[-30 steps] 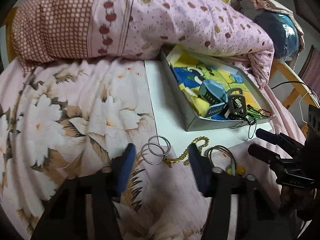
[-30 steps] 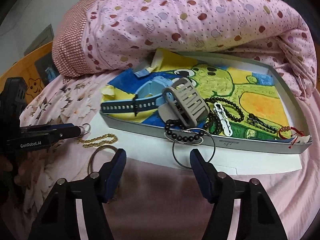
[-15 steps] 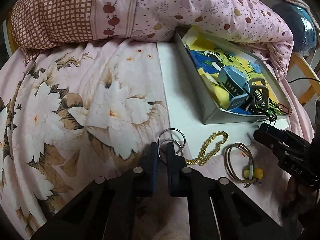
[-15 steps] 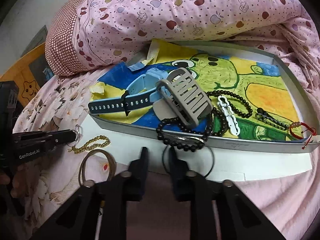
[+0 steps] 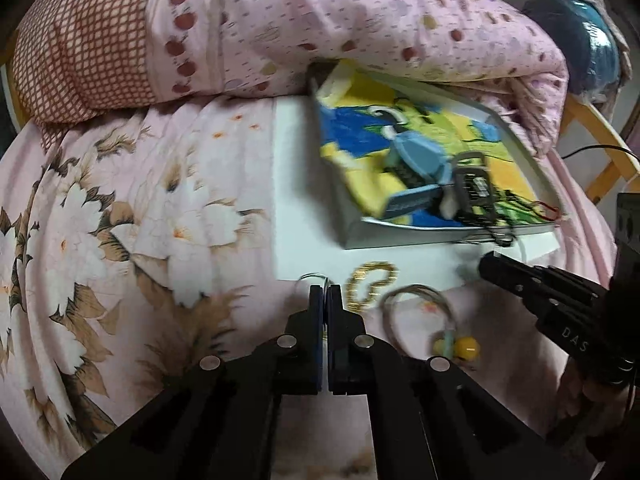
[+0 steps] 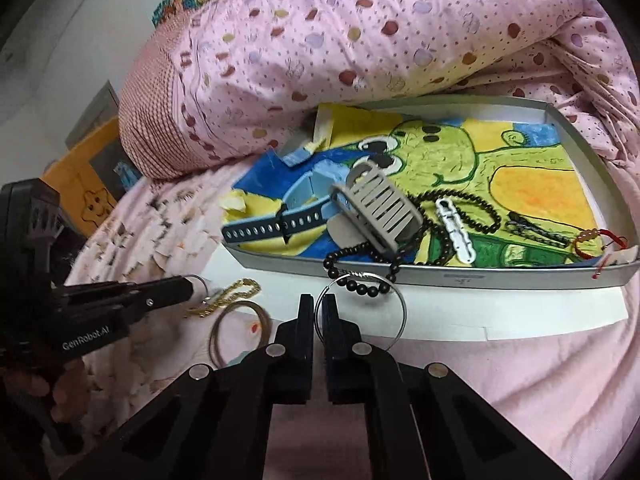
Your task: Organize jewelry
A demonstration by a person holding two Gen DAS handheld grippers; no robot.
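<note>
Gripping: left gripper (image 5: 325,292) clenched on thin silver wire ring (image 6: 199,283), at white board's (image 5: 300,200) near edge
Right gripper (image 6: 317,308): clenched on large silver wire hoop (image 6: 402,316), below grey tray (image 6: 520,278)
Loose: knobbly gold chain (image 5: 370,280), on board
Bed: pink floral sheet (image 5: 120,220)

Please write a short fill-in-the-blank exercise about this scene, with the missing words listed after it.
1. The right gripper is shut on a large ____ ring.
2. The gold chain lies ____ the tray.
3. The black beads hang over the tray's ____ edge.
4. The left gripper is ____.

Missing words: silver; outside; front; shut
</note>
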